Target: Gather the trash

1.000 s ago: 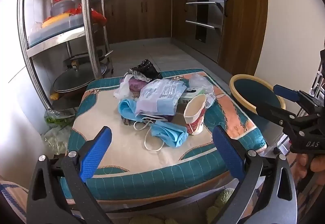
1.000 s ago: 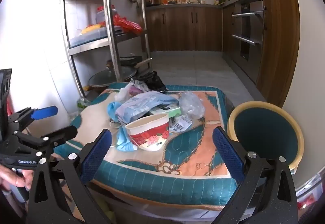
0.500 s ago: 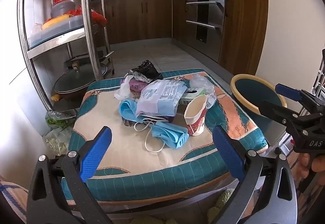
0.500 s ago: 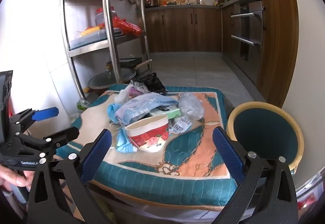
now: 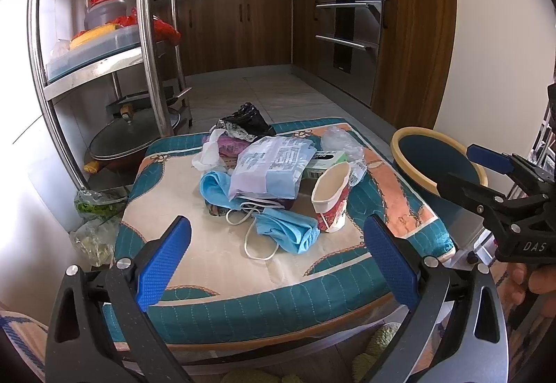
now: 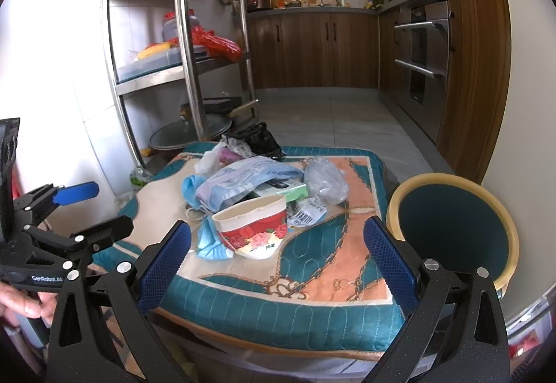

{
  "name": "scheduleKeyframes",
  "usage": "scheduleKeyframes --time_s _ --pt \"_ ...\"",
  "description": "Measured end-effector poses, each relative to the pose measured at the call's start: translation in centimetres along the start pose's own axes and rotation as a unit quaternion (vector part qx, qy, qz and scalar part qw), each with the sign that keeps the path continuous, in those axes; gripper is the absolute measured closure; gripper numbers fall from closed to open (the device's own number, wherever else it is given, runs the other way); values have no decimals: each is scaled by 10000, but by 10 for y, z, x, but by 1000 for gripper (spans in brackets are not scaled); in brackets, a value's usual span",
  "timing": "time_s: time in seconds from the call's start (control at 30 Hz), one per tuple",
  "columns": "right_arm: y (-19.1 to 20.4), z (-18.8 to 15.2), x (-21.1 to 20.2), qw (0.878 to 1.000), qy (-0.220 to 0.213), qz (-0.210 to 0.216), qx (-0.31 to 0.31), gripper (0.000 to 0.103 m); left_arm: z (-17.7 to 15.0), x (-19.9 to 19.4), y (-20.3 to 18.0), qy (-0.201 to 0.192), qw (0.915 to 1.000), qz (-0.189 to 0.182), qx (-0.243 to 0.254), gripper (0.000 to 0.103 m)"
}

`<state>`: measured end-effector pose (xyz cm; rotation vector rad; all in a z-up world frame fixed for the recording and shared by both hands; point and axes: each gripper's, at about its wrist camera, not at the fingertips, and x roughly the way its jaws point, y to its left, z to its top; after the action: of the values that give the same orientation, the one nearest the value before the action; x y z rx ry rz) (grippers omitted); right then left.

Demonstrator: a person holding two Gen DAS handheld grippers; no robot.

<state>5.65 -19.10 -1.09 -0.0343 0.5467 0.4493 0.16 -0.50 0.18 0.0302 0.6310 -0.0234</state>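
A pile of trash lies on a teal and cream cushioned table (image 5: 215, 261): a squashed red-flowered paper cup (image 5: 330, 197) (image 6: 255, 228), blue face masks (image 5: 283, 230), a pale blue plastic packet (image 5: 269, 167) (image 6: 243, 176), a green box (image 6: 283, 190), a clear plastic bag (image 6: 325, 180) and a black bag (image 5: 248, 121). My left gripper (image 5: 278, 258) is open and empty, held before the table's near edge. My right gripper (image 6: 278, 261) is open and empty, near the table's edge, in front of the cup.
A round teal bin with a yellow rim (image 5: 434, 160) (image 6: 455, 230) stands right of the table. A steel shelf rack (image 5: 149, 46) with a pan lid stands behind left. Bags of greens (image 5: 93, 209) lie on the floor. Wooden cabinets (image 6: 312, 49) line the back.
Both views have shifted slightly; the table and trash sit a little farther in view. Both grippers stay open and nothing on the table has moved.
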Motion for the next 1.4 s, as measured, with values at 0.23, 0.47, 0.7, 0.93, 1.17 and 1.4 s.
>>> scheduleKeyframes --time_s 0.23,0.47,0.7,0.93,1.17,1.4 --pt "0 0 1 10000 3 -7 -4 4 -1 1 0 4 10000 -35 -37 5" --pt "-2 0 -1 10000 1 -30 14 4 -2 2 1 19 9999 -83 -65 5" --pt "-4 0 -1 10000 11 -75 24 4 -2 2 2 14 9998 -147 -106 5" --pt "-3 0 2 9998 42 -173 19 4 -1 4 6 34 9996 -204 -210 5" --pt "-4 0 5 9995 74 -294 33 4 0 7 11 46 9991 -243 -356 5" --pt "-5 0 6 9991 96 -413 77 4 2 11 16 20 9984 -247 -510 5"
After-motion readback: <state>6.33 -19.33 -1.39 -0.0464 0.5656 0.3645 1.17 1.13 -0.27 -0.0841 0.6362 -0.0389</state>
